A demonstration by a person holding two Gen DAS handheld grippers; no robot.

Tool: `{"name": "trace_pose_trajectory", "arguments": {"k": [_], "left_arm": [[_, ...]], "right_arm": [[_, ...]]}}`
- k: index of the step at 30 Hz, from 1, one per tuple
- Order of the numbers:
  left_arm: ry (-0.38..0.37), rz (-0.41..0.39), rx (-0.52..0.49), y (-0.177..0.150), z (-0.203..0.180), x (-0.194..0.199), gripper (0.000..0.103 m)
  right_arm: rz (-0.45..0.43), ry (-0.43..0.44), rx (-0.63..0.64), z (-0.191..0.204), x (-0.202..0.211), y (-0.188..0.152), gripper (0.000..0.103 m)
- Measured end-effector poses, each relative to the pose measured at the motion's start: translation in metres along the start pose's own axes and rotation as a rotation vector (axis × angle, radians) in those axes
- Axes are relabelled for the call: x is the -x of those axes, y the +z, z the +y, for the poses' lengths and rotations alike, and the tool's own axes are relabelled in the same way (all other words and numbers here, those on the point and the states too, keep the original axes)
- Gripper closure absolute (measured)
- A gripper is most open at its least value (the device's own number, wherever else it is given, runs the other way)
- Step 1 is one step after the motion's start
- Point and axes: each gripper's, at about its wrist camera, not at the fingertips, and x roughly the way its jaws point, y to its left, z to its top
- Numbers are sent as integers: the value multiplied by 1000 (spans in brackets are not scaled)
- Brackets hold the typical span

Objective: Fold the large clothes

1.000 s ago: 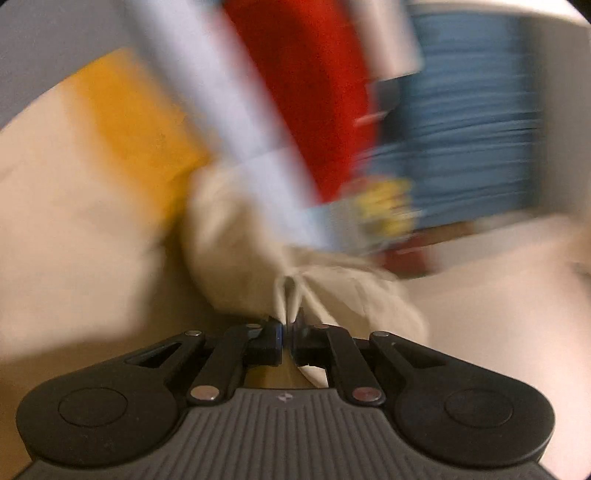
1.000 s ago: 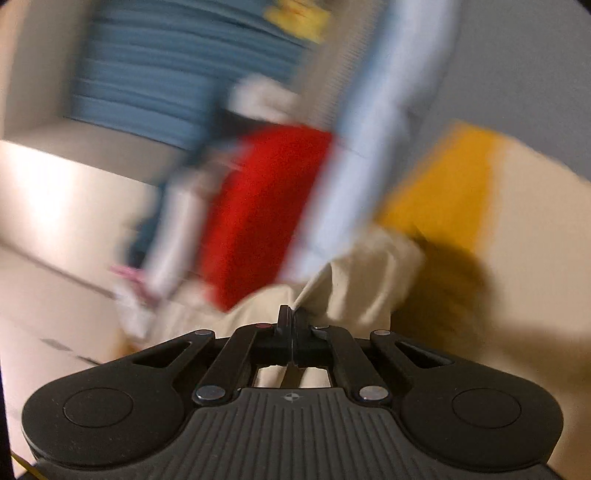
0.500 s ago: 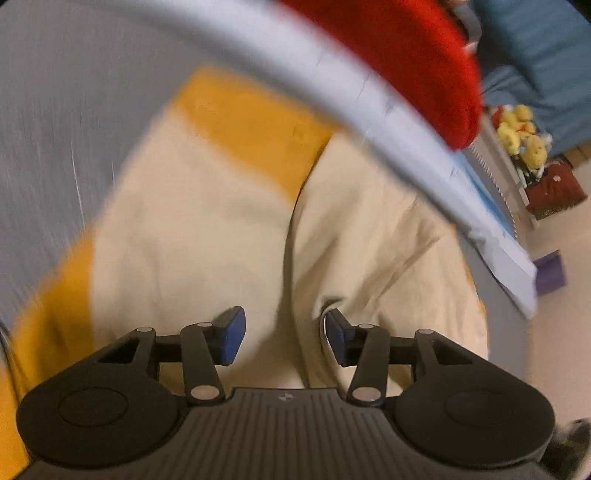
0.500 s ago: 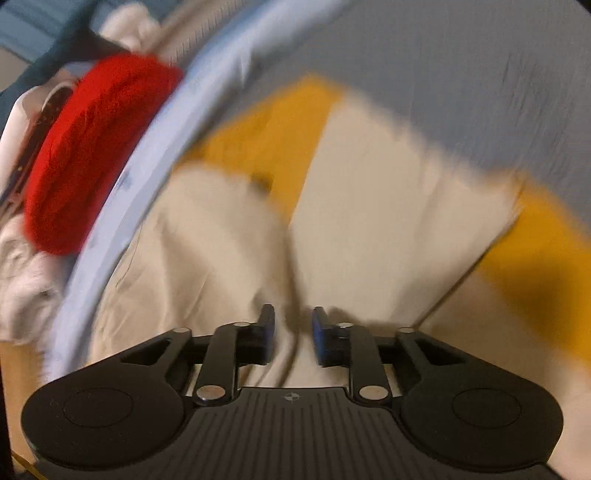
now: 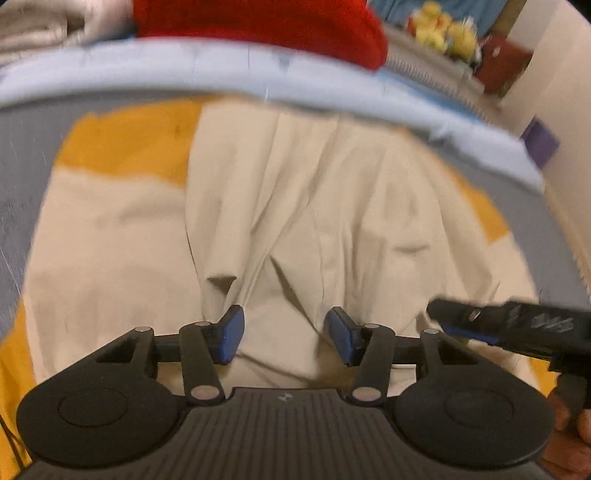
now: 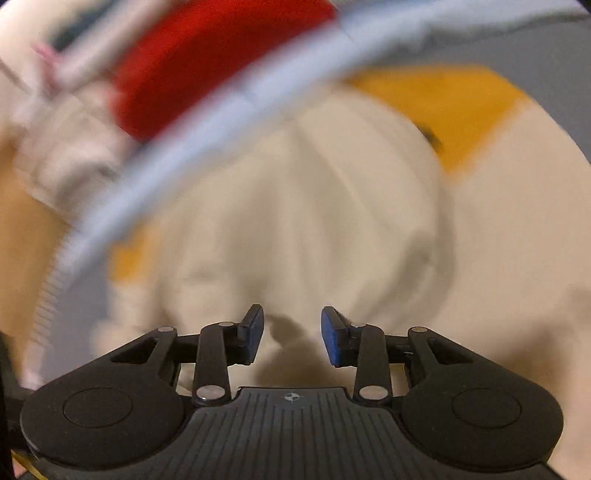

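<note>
Nearest, the left hand-held gripper (image 5: 284, 336) and right hand-held gripper (image 6: 291, 334) hover spread, jaws opening, pinching nothing, over the cream garment (image 5: 314, 206) lying creased on the grey desk (image 5: 22, 155). A fold looks just released; next, regrip an edge. Beyond, the red cloth (image 5: 258, 22) crowds the far edge.

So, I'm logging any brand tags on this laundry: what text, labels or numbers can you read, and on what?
None readable.
Cream garment: no tag or print shows.
Left gripper: a small pale mark on its body, not legible.
Right gripper: a small round mark on its body, no letters.
</note>
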Motion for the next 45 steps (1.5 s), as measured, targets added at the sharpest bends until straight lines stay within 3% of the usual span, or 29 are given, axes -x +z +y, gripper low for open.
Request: {"name": "trace_pose_trajectory", "arguments": {"k": [1, 6, 9, 12, 15, 17, 19, 22, 26, 29, 32, 34, 35, 38, 45], "left_arm": [[-1, 9, -18, -2, -1, -1, 47], [-15, 30, -49, 9, -2, 8, 46], [-77, -63, -23, 21, 7, 35, 46], [-84, -175, 14, 30, 15, 50, 48], [-28, -97, 58, 25, 29, 27, 66], [89, 29, 63, 16, 37, 3, 70], [97, 50, 93, 16, 43, 2, 70], [105, -43, 25, 26, 30, 25, 70], [35, -176, -49, 27, 10, 51, 70], [-15, -167, -86, 17, -2, 44, 70], [16, -60, -113, 3, -6, 17, 69], [81, 40, -105, -5, 2, 2, 70], [79, 49, -95, -7, 6, 6, 70], [67, 10, -72, 6, 4, 31, 67], [8, -273, -120, 6, -14, 141, 67]], "right_arm": [[12, -20, -12, -5, -4, -2, 81], [19, -42, 14, -4, -2, 8, 82], [-6, -35, 7, -5, 15, 15, 79], [-144, 10, 12, -1, 42, 23, 73], [-225, -41, 40, -6, 40, 32, 68], [-158, -117, -19, -26, 23, 32, 69], [-74, -187, -97, -42, 6, 29, 69], [-84, -209, -94, -38, 11, 31, 69], [-222, -187, -72, -18, 42, 31, 68], [-281, -128, -35, -9, 51, 26, 67], [-191, -82, 1, -8, 28, 21, 64], [-52, -143, -39, -18, 7, 16, 64], [-18, -181, -57, -22, 4, 14, 64], [-75, -177, -46, -16, 24, 19, 64], [-469, -51, 81, 21, 155, 29, 64]]}}
